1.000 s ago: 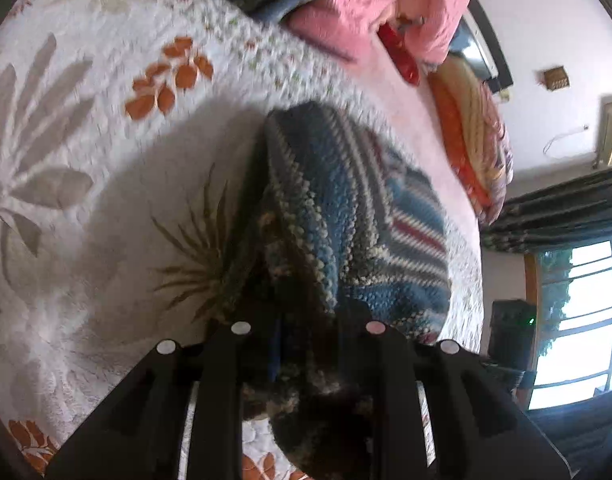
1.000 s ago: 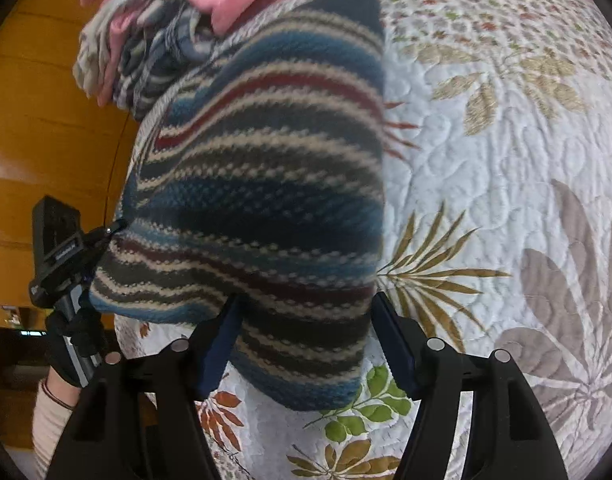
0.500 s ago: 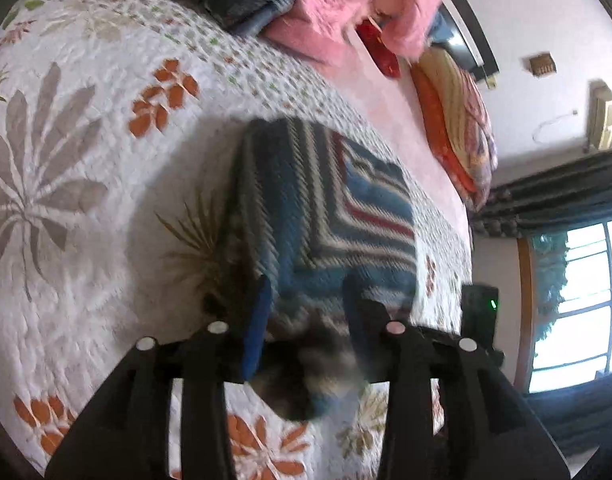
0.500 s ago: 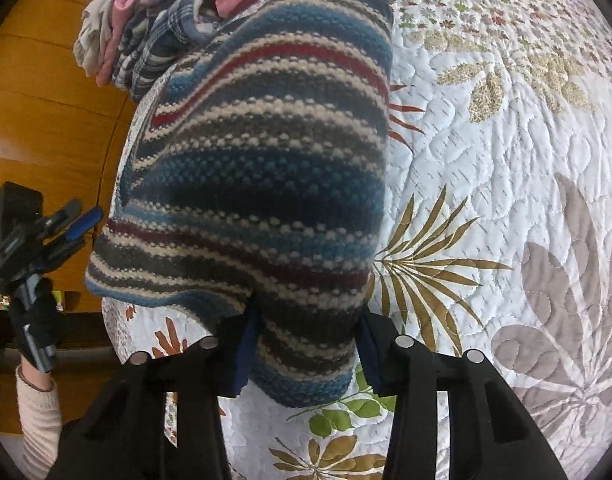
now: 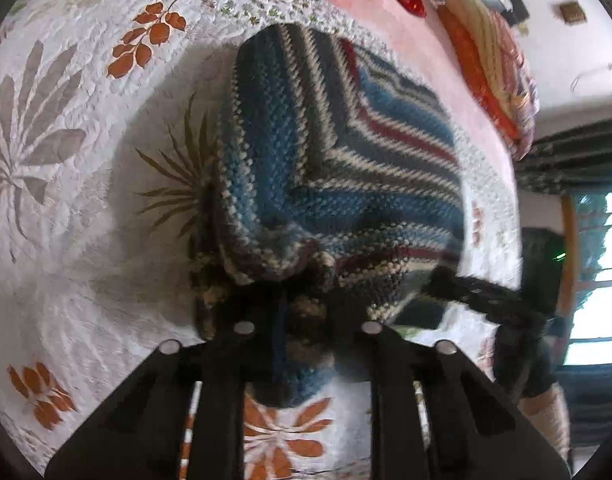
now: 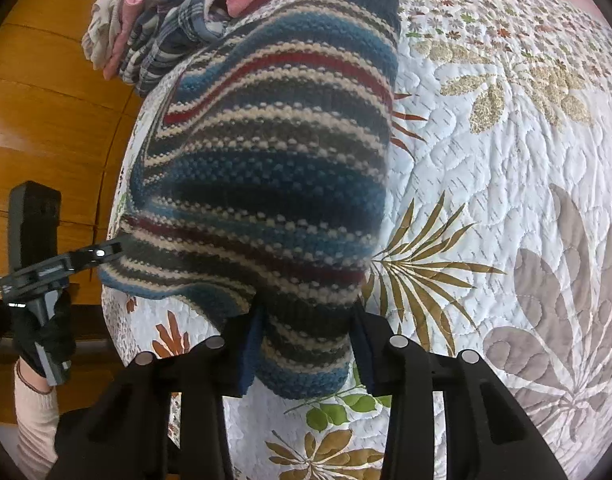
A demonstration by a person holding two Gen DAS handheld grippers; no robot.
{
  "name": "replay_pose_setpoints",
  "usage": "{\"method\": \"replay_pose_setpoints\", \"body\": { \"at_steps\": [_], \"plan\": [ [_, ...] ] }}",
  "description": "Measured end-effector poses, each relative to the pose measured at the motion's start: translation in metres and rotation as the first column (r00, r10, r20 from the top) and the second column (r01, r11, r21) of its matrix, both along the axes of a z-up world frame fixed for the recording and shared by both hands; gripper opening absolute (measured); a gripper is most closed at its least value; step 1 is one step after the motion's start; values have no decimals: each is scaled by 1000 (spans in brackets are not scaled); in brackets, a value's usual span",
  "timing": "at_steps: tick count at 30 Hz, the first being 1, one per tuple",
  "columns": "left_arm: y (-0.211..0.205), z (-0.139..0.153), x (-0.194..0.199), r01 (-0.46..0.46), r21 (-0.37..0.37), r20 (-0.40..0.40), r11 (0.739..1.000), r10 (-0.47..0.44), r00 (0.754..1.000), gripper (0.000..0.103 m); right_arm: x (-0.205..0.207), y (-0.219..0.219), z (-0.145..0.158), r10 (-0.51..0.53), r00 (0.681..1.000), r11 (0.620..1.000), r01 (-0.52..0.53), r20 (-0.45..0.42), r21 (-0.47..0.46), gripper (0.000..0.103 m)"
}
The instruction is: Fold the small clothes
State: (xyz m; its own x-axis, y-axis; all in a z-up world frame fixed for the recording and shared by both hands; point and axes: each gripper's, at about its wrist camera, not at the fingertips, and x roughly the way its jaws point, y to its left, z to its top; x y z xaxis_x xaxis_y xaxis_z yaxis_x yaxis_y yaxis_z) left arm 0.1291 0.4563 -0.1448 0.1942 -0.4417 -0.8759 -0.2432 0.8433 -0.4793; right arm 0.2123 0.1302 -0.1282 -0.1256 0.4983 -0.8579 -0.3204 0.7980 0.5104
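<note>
Striped knit garment [image 6: 266,184]: blue, cream, red and dark bands, spread on the quilt, near corners bunched up and lifted into both grippers
Left gripper [image 5: 304,320]: clamped on a wad of the knit's near corner, fabric squeezed dark between the two fingers, a blue lump hanging below them
Right gripper [image 6: 306,348]: pinching the other near corner, blue finger pads [image 6: 250,352] pressed against both sides of the bunched stripes
Other gripper seen from each side: right one shows at the right edge of the left view [image 5: 482,296], blurry; left one at the left edge of the right view [image 6: 54,268]
Hand: dark glove [image 6: 46,336] wrapped round the left gripper's handle, pale pink sleeve [image 6: 36,420] below it
Fold: one flap laid diagonally over the rest, stripes meeting at an angle in the left view
Quilt [image 6: 506,160]: white, stitched, printed with grey, orange, gold and green leaves, directly under the knit
Clothes pile [image 6: 166,32]: plaid and pink stuff heaped at the far end of the bed, beyond the knit
Pillow [image 5: 490,68]: striped orange and cream, off toward the wall
Side panel [image 6: 54,112]: orange wood, beside the bed
</note>
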Motion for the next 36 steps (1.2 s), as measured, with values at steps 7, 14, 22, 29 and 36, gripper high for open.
{"method": "replay_pose_setpoints", "body": {
  "at_steps": [7, 14, 22, 29, 36],
  "plan": [
    [-7, -32, -4, 93, 87, -47, 992, -89, 995, 17, -4, 6, -9, 41, 999, 998, -40, 8, -56, 39],
    [-13, -29, 4, 116, 90, -29, 989, -114, 993, 22, -3, 4, -15, 29, 1000, 998, -30, -9, -62, 42],
    [28, 18, 8, 56, 34, 93, 998, -59, 994, 62, 11, -7, 6, -6, 1000, 1000, 6, -14, 7, 55],
    [38, 4, 29, -28, -9, 105, 1000, 29, 994, 70, 42, -30, 26, -164, 986, 973, 168, -41, 157, 79],
    [43, -16, 57, -27, -21, 130, 999, 30, 991, 70, 65, -15, 9, -152, 987, 970, 157, -45, 187, 81]
  ]
}}
